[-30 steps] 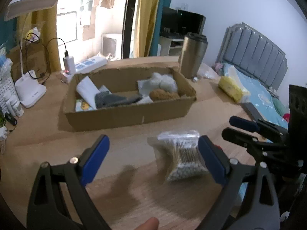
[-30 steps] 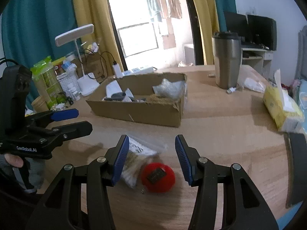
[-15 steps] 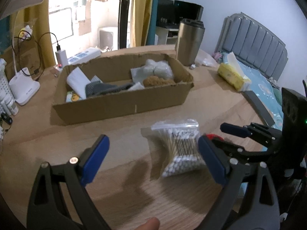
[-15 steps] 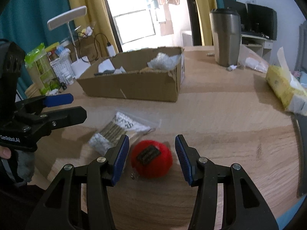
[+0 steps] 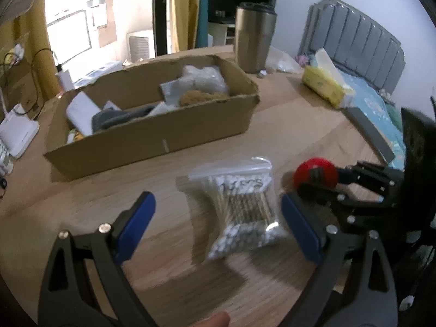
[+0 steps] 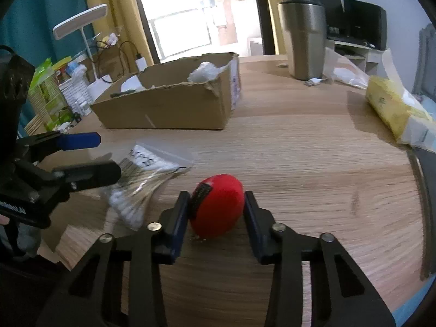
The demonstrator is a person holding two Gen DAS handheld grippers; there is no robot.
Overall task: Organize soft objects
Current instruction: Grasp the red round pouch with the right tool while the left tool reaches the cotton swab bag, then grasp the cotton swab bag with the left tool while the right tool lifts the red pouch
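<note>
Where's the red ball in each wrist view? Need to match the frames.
Left wrist: red ball at right of centre, in the right claw.
Right wrist: low centre, pinched in that claw.
Shared landmark: cardboard box, beyond the ball in both.

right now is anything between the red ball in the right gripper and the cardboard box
Nothing visible. The right gripper is shut on the red ball; only bare table lies between it and the cardboard box.

Bag of cotton swabs motion-blurred; box contents indistinct.
</note>
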